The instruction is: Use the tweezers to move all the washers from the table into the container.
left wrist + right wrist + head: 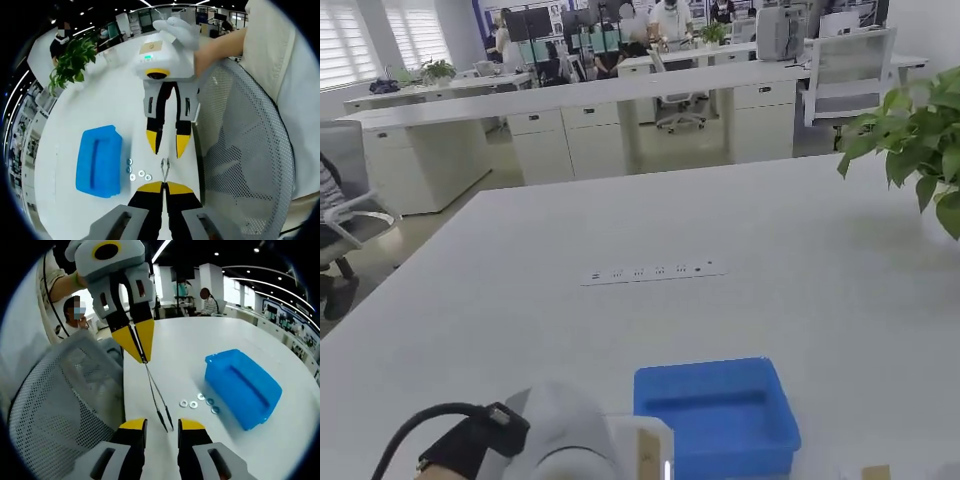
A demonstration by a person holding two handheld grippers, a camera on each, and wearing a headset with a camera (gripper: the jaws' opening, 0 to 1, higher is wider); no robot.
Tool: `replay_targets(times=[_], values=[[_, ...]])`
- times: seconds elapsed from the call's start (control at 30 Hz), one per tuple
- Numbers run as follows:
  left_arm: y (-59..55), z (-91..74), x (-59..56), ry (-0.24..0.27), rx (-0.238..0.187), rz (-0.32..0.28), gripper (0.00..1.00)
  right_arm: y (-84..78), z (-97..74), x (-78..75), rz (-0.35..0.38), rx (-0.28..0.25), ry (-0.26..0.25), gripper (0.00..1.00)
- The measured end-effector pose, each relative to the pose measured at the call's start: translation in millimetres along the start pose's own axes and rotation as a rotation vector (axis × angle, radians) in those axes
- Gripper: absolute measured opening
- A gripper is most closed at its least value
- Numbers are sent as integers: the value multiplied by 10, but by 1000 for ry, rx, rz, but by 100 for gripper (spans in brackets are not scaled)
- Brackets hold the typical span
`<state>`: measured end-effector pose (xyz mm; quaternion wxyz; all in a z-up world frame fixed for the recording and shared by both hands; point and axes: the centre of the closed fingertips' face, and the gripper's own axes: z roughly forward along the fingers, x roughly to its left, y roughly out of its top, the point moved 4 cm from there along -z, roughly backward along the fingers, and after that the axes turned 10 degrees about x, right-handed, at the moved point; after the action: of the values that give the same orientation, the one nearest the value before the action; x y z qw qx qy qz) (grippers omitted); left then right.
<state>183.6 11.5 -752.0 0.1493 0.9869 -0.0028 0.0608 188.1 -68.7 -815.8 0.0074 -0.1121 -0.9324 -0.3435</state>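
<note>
Several small metal washers (135, 172) lie on the white table (90, 105) beside a blue plastic container (97, 161). My left gripper (164, 187) is shut on thin metal tweezers (164, 167), whose tips point at the table near the washers. Opposite it, my right gripper (168, 147) hangs open with nothing between its yellow tips. From the right gripper view (162, 425), the left gripper (137, 347) holds the tweezers (155, 390) slanting down, tips left of the washers (200, 402) and the container (242, 387). The head view shows the container (715, 410) and a gripper (570, 440) at the near table edge.
A mesh office chair (240, 150) stands against the table's near edge, close to both grippers. A leafy plant (920, 140) sits at the table's far right, and a power strip (655, 271) is set into the middle. Desks and people fill the room behind.
</note>
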Motion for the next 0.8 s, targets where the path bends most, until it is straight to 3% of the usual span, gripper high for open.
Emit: replay_targets(times=[0.3,0.4,0.5,0.67,0.8], values=[[123,-14,42,-10,-20,9,0,122,223,-21,-68,10,38,14],[145,-15,48,-22,-25,3,0,121,263,-37,-80,21,27,8],[132,-38,60,-28,-10,9,0,141,268,-31,-62,6,36,7],[134,-104,103,-28,2,15,0,252,312,-46,-105,-16,18,7],[137,-164,164,-13,5,17,0,348,333,-112,-79,-58,12,7]])
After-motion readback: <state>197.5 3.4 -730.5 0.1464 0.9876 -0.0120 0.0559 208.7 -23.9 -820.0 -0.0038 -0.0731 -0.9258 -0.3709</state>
